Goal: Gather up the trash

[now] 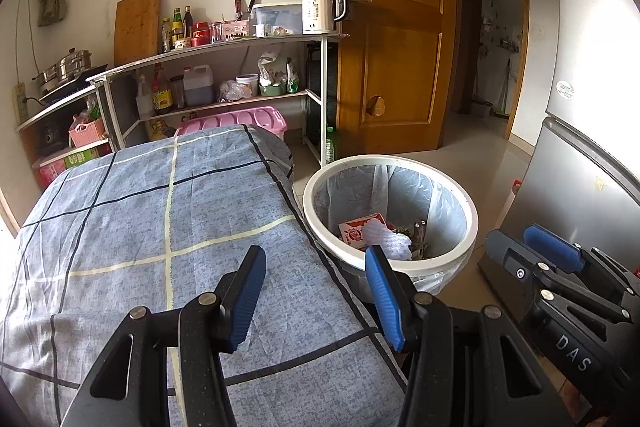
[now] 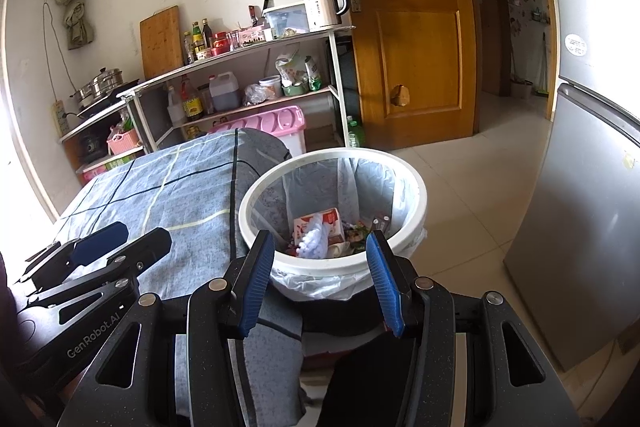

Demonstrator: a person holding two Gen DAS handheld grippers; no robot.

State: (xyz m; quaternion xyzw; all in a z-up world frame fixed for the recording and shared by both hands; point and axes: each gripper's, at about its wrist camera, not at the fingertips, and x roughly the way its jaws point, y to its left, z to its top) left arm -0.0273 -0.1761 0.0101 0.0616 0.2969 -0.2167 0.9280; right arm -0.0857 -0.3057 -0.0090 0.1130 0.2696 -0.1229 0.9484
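Note:
A white round trash bin (image 1: 472, 211) (image 2: 416, 187) with a clear plastic liner stands on the floor beside the table. Inside lie a red-and-white carton (image 1: 354, 233) (image 2: 330, 221), a crumpled white wrapper (image 1: 386, 237) (image 2: 314, 239) and other scraps. My left gripper (image 1: 316, 259) hovers open over the table's right edge with nothing between its blue pads. My right gripper (image 2: 320, 243) hangs open just before the bin's near rim, also empty. Each gripper shows in the other's view: the right gripper (image 1: 532, 239) and the left gripper (image 2: 124, 235).
The table wears a blue-grey checked cloth (image 1: 160, 227) (image 2: 180, 195). Behind stands a metal shelf rack (image 1: 240, 75) with bottles, a kettle (image 1: 322, 9) and a pink bin (image 1: 240, 119). A wooden door (image 1: 396, 27) is at the back, a grey fridge (image 2: 592, 207) on the right.

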